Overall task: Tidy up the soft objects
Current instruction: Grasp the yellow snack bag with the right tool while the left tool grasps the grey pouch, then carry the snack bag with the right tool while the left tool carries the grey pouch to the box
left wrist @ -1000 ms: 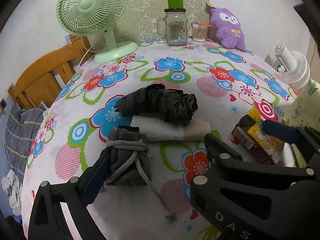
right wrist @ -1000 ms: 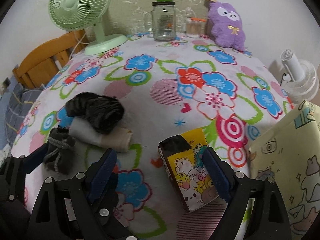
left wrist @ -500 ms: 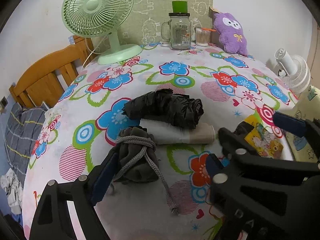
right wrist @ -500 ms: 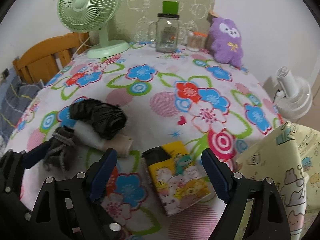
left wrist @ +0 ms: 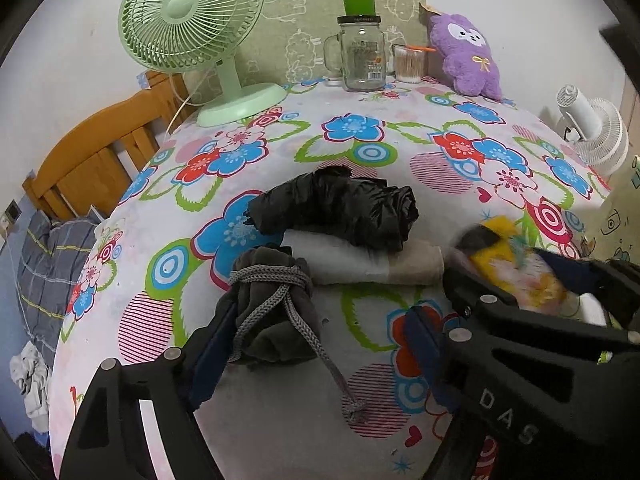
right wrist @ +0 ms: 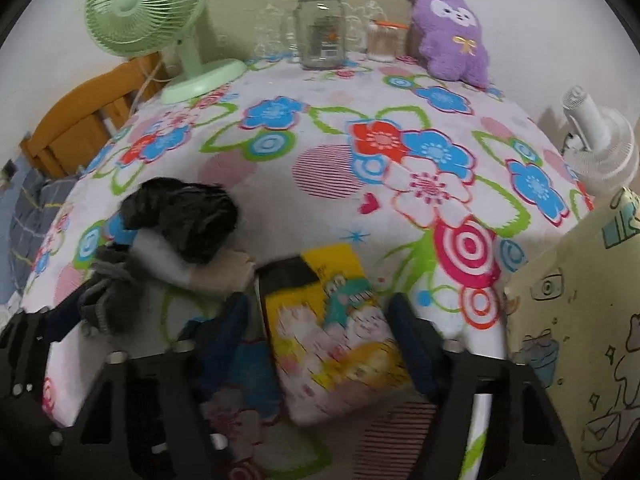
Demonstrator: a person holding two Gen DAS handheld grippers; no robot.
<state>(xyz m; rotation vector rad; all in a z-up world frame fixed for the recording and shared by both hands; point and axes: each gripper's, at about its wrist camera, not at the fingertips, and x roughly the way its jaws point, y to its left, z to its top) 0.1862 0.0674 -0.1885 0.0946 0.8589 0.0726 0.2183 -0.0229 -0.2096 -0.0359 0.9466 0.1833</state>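
A grey drawstring pouch [left wrist: 272, 312] lies on the flowered tablecloth [left wrist: 360, 152], its cord trailing toward me. Behind it a black crumpled roll [left wrist: 340, 208] rests on a white and beige folded cloth [left wrist: 360, 260]. My left gripper [left wrist: 316, 344] is open, its jaws astride the pouch's near end. A yellow cartoon packet [right wrist: 332, 328] lies between the jaws of my open right gripper [right wrist: 320, 320]; it also shows in the left wrist view [left wrist: 516, 268]. The pouch [right wrist: 108, 300], roll [right wrist: 184, 216] and cloth [right wrist: 208, 272] show at the left of the right wrist view.
At the table's far edge stand a green fan [left wrist: 200, 40], a glass jar mug [left wrist: 360, 52], a cup of swabs [left wrist: 408, 64] and a purple plush [left wrist: 468, 56]. A white fan [left wrist: 596, 132] and a pale cartoon bag [right wrist: 580, 340] sit right. A wooden chair [left wrist: 92, 160] is left.
Both grippers have moved forward and lower. The pouch now lies between the left jaws, and the yellow packet sits deeper between the right jaws. The right wrist view is motion-blurred.
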